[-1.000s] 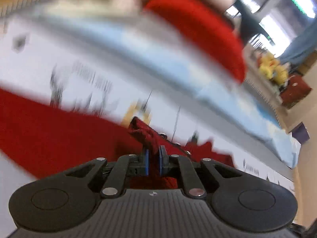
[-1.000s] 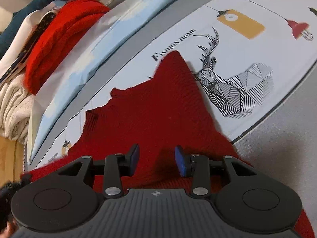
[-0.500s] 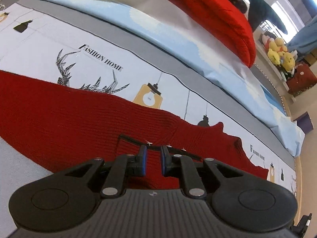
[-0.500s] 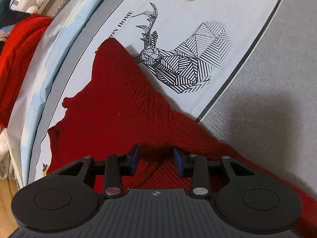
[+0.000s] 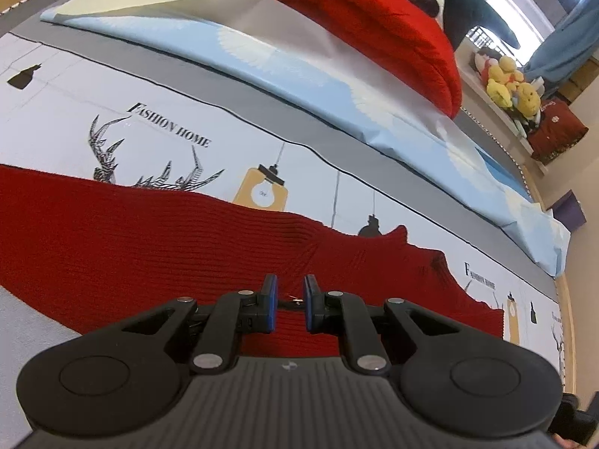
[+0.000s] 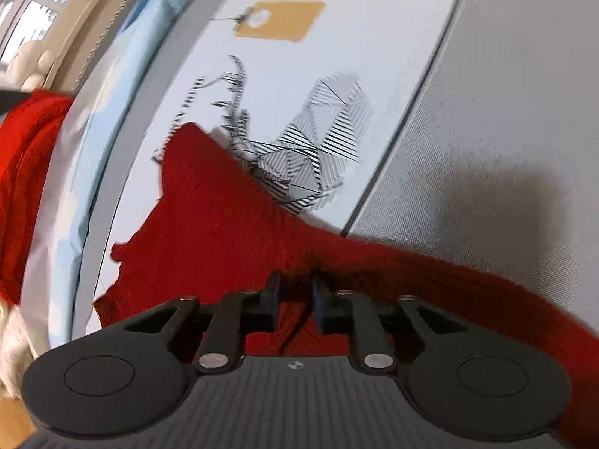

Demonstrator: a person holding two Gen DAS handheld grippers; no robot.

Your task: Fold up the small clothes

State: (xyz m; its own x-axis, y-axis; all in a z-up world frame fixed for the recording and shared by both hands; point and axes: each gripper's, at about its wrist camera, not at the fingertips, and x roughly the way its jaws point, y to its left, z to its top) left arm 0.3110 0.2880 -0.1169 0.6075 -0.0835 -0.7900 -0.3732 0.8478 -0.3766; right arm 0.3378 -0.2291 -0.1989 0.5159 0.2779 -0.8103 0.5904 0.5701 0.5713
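Observation:
A dark red knit garment (image 5: pixel 157 232) lies spread flat on the printed bed cover (image 5: pixel 67 108). My left gripper (image 5: pixel 290 301) hovers low over its near edge; its jaws stand slightly apart with nothing between them. In the right wrist view the same red garment (image 6: pixel 224 217) lies across the cover, one corner pointing away. My right gripper (image 6: pixel 295 292) presses into a raised fold of it, jaws narrowed around the knit, though the blurred view does not show a firm hold.
A folded light blue sheet (image 5: pixel 299 75) runs along the far side of the bed. A stack of folded clothes with a bright red sweater (image 5: pixel 374 26) sits on it. Plush toys (image 5: pixel 513 86) stand on a shelf at right. Grey cover (image 6: pixel 505 112) lies right of the garment.
My left gripper let go of the red garment, which now lies flat, and its jaws opened a little. My right gripper's jaws narrowed onto a fold of the garment.

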